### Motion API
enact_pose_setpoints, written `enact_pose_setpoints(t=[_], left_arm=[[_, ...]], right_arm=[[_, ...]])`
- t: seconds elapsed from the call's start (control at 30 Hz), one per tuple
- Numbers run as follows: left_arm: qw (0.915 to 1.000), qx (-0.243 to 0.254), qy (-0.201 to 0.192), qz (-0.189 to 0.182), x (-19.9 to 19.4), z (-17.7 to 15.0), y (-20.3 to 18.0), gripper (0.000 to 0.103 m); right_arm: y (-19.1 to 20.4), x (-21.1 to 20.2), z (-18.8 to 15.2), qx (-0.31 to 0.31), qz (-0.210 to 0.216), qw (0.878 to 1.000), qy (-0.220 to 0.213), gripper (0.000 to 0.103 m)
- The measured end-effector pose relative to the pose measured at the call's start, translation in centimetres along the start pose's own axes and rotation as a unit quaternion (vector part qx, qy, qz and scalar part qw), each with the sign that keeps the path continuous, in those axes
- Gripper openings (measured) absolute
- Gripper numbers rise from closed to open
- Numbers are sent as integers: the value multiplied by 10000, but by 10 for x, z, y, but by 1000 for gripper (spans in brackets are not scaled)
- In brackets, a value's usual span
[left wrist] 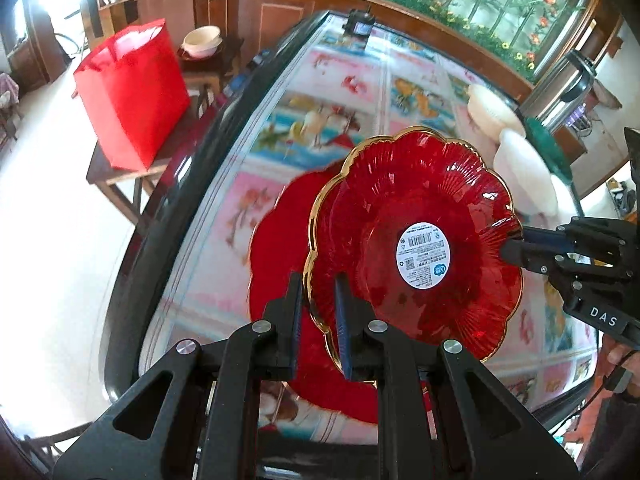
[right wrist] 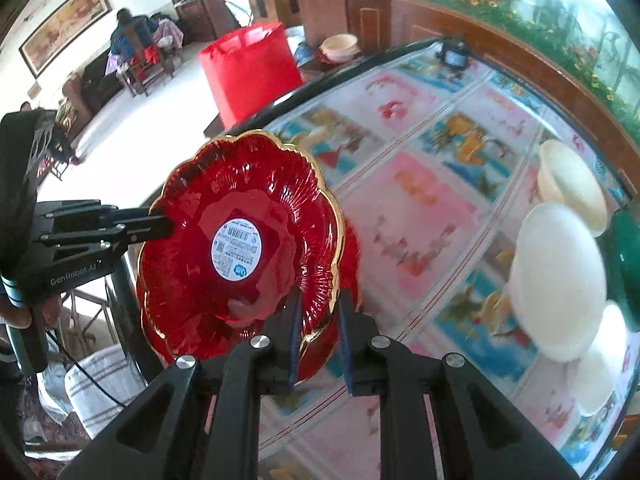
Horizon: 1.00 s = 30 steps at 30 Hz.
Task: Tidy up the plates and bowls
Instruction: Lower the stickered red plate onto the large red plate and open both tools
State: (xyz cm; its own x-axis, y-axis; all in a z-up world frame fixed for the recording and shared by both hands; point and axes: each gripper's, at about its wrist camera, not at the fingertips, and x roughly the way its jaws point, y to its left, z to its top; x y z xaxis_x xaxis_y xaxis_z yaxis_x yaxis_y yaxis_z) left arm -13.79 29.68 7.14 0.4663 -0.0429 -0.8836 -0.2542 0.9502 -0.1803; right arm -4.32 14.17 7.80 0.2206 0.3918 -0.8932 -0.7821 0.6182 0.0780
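Note:
A red glass plate with a gold scalloped rim and a white sticker at its centre is held between both grippers over the table. My left gripper is shut on the plate's near-left rim. On the opposite rim my right gripper is shut as well. A second red plate lies on the table right under the held one; whether they touch I cannot tell. White bowls sit upside down at the right.
The glass-topped table has a colourful cloth; its dark edge curves on the left. A steel flask and a green object stand by the bowls. A red bag and stacked bowls sit beyond.

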Motion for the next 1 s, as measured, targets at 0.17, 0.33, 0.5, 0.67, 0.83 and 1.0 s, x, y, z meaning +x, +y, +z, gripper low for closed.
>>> enact_pose_setpoints(t=[0.17, 0.33, 0.5, 0.67, 0.83, 1.0], left_arm=[[9995, 86, 59, 304, 15, -12, 0, 14], [9981, 249, -2, 555, 25, -15, -4, 15], [9971, 314, -98, 687, 32, -14, -3, 16], [9969, 327, -141, 699, 35, -16, -4, 17], [9939, 502, -268, 942, 36, -17, -13, 19], [9928, 534, -294, 1031, 35, -15, -14, 22]], right_arm=[[7, 22, -9, -48, -1, 9999, 162, 22], [12, 40, -15, -153, -164, 9992, 330, 27], [12, 45, -16, -202, -210, 9990, 353, 27], [11, 43, -15, -157, -153, 9993, 318, 28], [13, 44, -14, -167, -150, 9993, 294, 37], [23, 47, -14, -343, -319, 9982, 377, 45]])
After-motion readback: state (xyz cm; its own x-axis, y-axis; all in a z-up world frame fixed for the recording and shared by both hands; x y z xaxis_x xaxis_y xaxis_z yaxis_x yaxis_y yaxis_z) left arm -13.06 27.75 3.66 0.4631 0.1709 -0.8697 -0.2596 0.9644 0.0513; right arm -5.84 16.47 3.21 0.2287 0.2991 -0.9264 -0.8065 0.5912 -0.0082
